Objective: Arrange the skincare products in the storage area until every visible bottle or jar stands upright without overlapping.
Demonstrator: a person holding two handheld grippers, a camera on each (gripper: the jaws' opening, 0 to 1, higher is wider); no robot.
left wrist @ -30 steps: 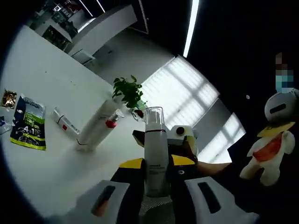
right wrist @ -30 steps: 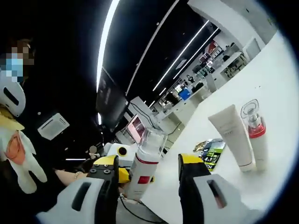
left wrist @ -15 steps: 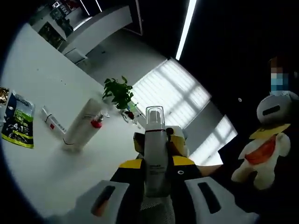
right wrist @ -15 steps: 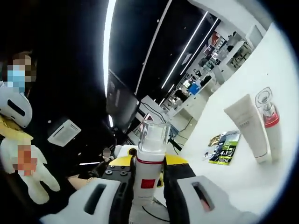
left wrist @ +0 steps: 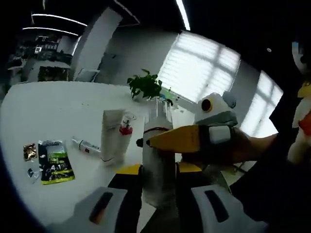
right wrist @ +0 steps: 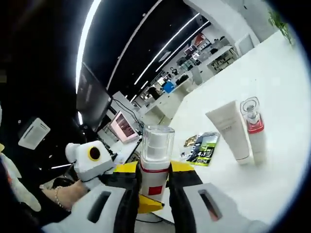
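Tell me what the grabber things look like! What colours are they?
Each gripper has two chunky pale grey jaws with a dark slot in each, black inside, tipped with yellow pads. That holds for the right gripper and the left gripper. An orange mark sits in the left gripper's left slot. The hand behind wears a beaded bracelet.

White table [left wrist: 43,111], potted plant [left wrist: 146,86] at its far edge, bright blinded windows [left wrist: 204,65] behind, grey wall [left wrist: 131,53], dark ceiling with strip lights [right wrist: 90,36], distant shelves [right wrist: 214,53] and monitor [right wrist: 124,127]
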